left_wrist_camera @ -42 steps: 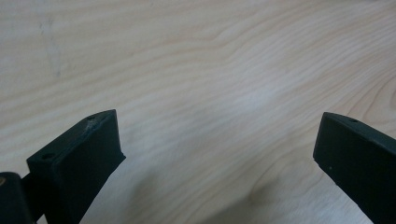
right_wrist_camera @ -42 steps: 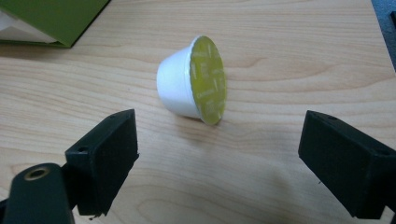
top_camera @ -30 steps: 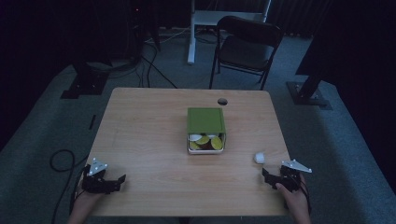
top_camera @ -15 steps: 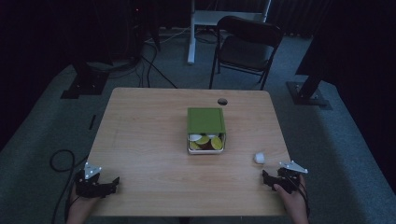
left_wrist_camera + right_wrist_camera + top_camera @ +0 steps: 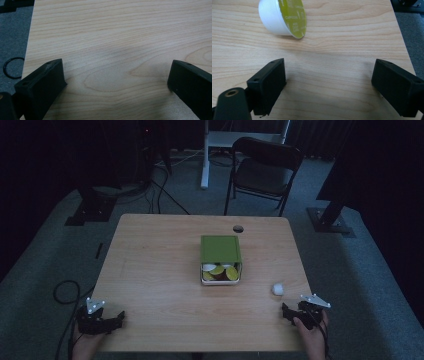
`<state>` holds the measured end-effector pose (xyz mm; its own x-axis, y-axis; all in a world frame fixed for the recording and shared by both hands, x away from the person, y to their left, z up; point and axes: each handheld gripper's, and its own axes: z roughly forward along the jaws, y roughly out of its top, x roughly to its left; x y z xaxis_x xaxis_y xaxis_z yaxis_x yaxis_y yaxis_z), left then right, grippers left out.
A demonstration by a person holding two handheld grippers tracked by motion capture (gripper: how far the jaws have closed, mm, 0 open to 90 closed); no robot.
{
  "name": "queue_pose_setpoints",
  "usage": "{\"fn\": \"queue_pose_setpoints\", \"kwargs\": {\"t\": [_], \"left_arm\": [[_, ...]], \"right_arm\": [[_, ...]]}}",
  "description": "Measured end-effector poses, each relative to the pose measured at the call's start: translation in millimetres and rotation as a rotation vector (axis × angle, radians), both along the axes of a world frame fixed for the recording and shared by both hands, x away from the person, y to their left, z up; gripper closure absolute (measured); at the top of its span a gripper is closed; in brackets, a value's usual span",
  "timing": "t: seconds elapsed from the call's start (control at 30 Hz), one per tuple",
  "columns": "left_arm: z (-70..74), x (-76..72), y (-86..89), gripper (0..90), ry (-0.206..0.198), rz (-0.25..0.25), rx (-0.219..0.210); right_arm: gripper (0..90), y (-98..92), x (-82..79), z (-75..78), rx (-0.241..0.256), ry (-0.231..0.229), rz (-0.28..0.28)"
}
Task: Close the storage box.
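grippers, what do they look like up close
Both are black. The left gripper and right gripper each carry a grey three-cornered plate on top. The fingers are blocky black pads with small screw holes. A black cable trails off the left one.

The coffee capsule (image 5: pixel 282 18) has a white cup and an olive-green foil lid with pale lettering. The box (image 5: pixel 220 251) has a green lid over a white base holding yellow-green, white and dark red discs. The table (image 5: pixel 150 270) is pale wood with wavy grain. Both grippers, left (image 5: pixel 115 82) and right (image 5: pixel 329 80), are black.
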<state>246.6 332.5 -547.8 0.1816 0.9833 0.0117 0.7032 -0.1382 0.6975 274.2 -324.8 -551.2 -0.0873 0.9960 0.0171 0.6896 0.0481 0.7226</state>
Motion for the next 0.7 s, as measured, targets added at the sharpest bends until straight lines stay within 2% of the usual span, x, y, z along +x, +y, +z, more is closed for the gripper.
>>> {"fn": "queue_pose_setpoints", "kwargs": {"t": [0.7], "left_arm": [[0.3,0.5,-0.5,1.1,0.004,0.002,0.001]], "right_arm": [[11.6,0.4,0.8,0.2,0.002,0.001,-0.017]]}}
